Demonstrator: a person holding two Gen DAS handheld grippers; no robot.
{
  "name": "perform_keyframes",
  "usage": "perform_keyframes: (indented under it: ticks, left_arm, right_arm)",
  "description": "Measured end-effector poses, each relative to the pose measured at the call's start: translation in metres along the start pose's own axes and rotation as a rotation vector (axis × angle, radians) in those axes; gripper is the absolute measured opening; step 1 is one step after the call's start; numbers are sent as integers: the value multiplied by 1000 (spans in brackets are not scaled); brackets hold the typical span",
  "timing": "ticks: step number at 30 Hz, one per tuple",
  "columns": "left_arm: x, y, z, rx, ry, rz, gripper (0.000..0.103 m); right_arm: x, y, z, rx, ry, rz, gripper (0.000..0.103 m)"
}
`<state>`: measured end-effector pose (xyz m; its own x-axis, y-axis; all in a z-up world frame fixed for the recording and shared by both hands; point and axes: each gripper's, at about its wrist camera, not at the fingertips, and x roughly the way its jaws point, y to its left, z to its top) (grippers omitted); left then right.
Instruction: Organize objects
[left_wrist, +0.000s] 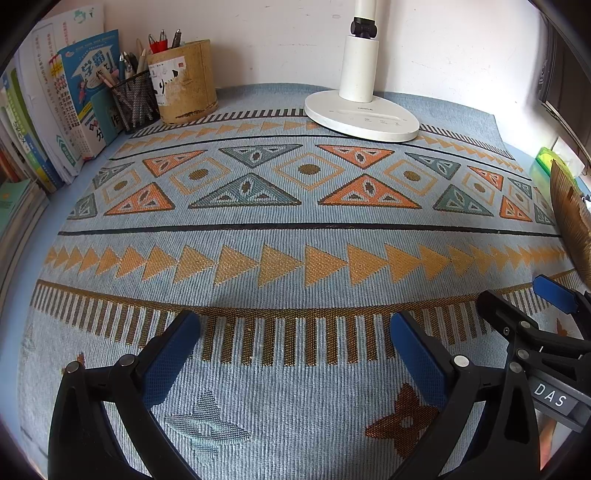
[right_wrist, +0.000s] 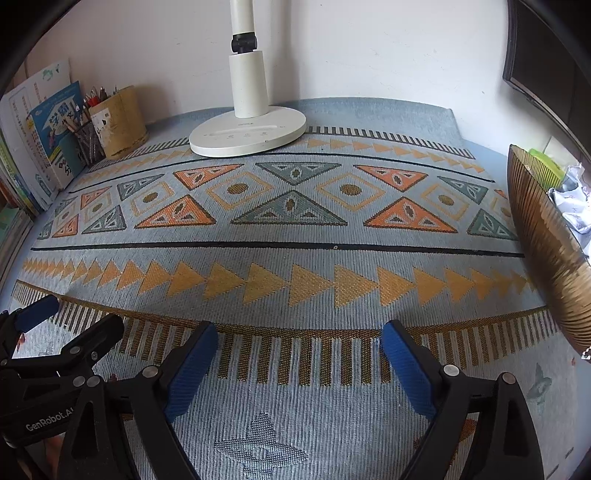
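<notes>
My left gripper is open and empty, low over the patterned blue cloth. My right gripper is open and empty too, just to its right; it shows at the right edge of the left wrist view, and the left gripper shows at the left edge of the right wrist view. A bamboo pen holder and a black mesh pen cup with pens stand at the back left, also in the right wrist view. A ribbed brown bowl holding crumpled paper sits at the right.
A white desk lamp base stands at the back centre, also seen in the right wrist view. Books lean along the left wall. A green item lies behind the bowl. A white wall is behind.
</notes>
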<state>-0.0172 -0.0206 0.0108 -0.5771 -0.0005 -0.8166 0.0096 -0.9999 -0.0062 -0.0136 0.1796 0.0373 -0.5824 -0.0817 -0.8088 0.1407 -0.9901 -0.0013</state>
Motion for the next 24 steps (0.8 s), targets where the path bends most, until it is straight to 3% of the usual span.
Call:
perform_keyframes:
  ticks: [7, 24]
  left_arm:
    - [2, 4, 1, -37, -1, 26, 103]
    - [3, 3, 0, -34, -12, 27, 103]
  right_arm:
    - [3, -2, 1, 26, 26, -19, 103]
    - [-3, 1, -7, 32, -2, -35, 103]
